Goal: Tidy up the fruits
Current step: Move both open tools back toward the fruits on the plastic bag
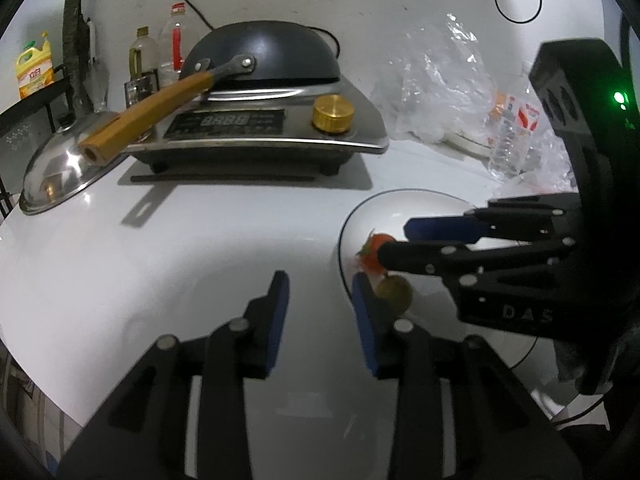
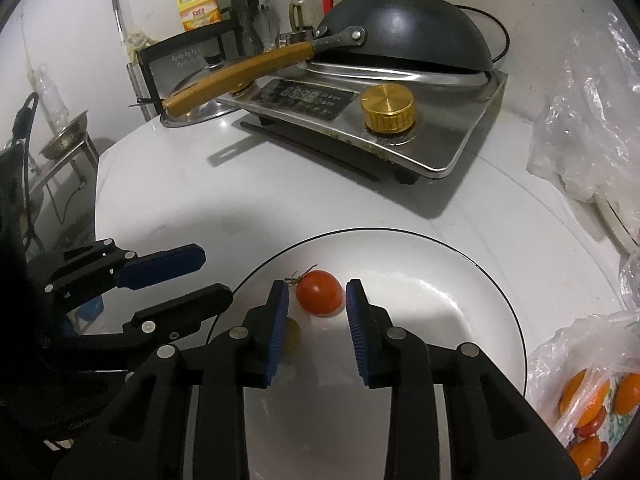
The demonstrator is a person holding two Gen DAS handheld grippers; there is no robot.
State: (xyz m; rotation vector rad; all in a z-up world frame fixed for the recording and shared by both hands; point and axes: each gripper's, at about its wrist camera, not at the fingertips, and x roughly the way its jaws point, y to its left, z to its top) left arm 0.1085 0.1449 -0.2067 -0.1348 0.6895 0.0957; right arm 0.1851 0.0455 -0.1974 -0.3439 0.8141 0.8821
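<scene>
Tomato (image 2: pixel 320 293) on plate (image 2: pixel 460 280), just beyond right gripper (image 2: pixel 317 295) fingers, untouched.

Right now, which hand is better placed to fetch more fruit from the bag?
Right. The bag of fruit lies just beside the right gripper, past the plate; the left gripper sits at the plate's opposite edge.

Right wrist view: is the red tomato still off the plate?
No, the red tomato lies on the white plate, just ahead of the right gripper, whose pads do not touch it.
</scene>
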